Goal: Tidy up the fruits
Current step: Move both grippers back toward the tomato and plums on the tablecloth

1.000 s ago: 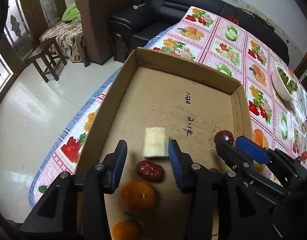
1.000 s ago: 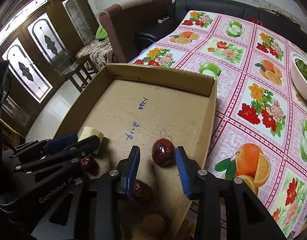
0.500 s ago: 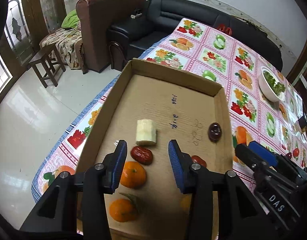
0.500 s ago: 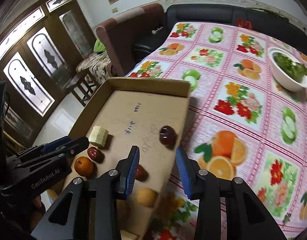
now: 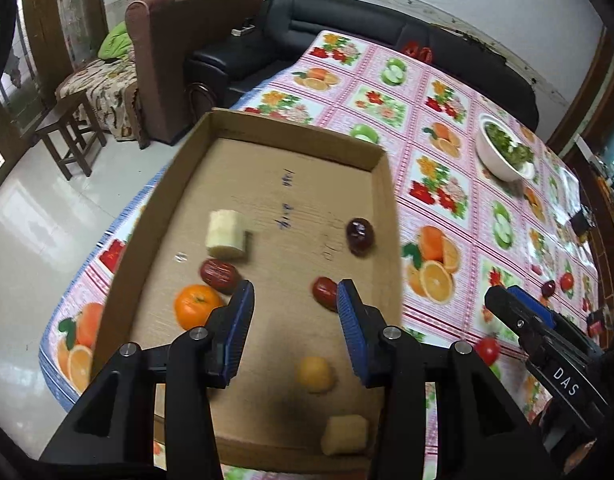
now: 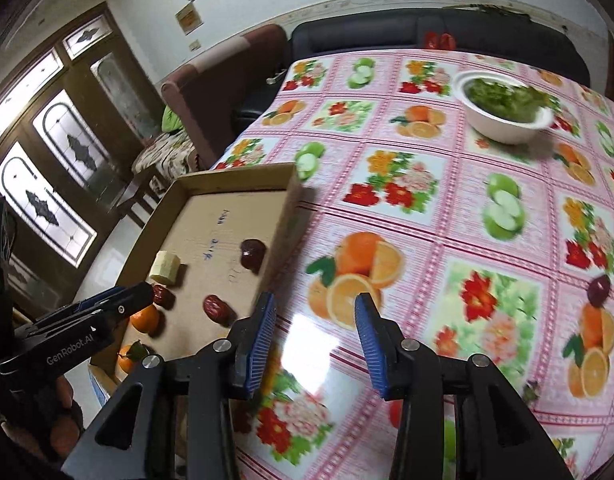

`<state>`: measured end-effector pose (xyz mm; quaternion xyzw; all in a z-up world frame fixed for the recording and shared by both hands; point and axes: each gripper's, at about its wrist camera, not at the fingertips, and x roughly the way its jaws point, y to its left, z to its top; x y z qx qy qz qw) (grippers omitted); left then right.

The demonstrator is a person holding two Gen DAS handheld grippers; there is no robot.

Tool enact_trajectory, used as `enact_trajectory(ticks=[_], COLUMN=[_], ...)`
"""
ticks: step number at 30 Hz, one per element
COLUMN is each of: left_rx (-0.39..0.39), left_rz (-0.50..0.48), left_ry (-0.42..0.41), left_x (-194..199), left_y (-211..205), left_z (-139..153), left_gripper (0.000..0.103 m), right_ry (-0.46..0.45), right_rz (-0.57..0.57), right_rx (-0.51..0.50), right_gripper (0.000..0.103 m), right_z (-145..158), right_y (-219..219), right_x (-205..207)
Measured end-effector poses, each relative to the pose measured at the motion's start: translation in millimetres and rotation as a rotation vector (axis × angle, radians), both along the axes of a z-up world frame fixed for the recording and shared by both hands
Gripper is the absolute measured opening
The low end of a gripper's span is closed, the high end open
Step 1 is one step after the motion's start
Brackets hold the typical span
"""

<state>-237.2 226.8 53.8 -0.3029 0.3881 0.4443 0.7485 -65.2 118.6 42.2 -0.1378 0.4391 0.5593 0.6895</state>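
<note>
The fruits lie in a shallow cardboard tray (image 5: pixel 389 208) at the table's near corner: a dark round plum (image 5: pixel 359 233) by the right wall, a pale cut chunk (image 5: pixel 225 234) left of centre, two wrinkled red dates (image 5: pixel 219 274) (image 5: pixel 325 293), an orange (image 5: pixel 197 305), a yellowish fruit (image 5: pixel 315 374) and a second pale chunk (image 5: pixel 344 434) near the front wall. More fruit sits loose on the glossy flower-and-fruit tablecloth (image 6: pixel 407 184): another dark plum (image 6: pixel 599 290) far to the right and a small red tomato (image 5: pixel 487 350).

The left gripper (image 5: pixel 295 320) hovers over the tray with its jaws partly apart and nothing between them; its finger hides part of the right-hand date. The right gripper (image 6: pixel 315 334) is over bare cloth beside the tray, its jaws opening and empty.

A white bowl of greens (image 6: pixel 505 114) stands further back, blurred. A second orange (image 6: pixel 129 354) is half hidden behind the left gripper. The blue handwriting on the tray floor is unreadable.
</note>
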Motion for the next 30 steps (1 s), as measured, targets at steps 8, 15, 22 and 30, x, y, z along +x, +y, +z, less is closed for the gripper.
enact_trajectory(ticks=[8,15,22,30], left_rx=[-0.012,-0.018,-0.057,-0.092], left_rz=[-0.08,-0.162,-0.251,-0.312], left_ry=[-0.013,-0.008,-0.037,-0.027], left_x=[25.0,50.7,74.8,99.7], left_y=[-28.1,-55.9,-84.1,-108.6], left_z=[2.8,2.7,-0.4,-11.5], left_gripper=[0.042,0.046,0.047,0.05], right_ry=[0.022,0.047,0.07,0.098], right_rz=[-0.109,-0.227,-0.322,-0.402], right_rx=[0.01,0.0,-0.011,-0.011], right_gripper=[0.046,0.047,0.047,0.048], right_z=[-3.3,-12.4,-26.3,-40.2], right_y=[-51.8,-100.3,-140.7,-173.4], right_x=[39.5,80.9,112.1,135.7])
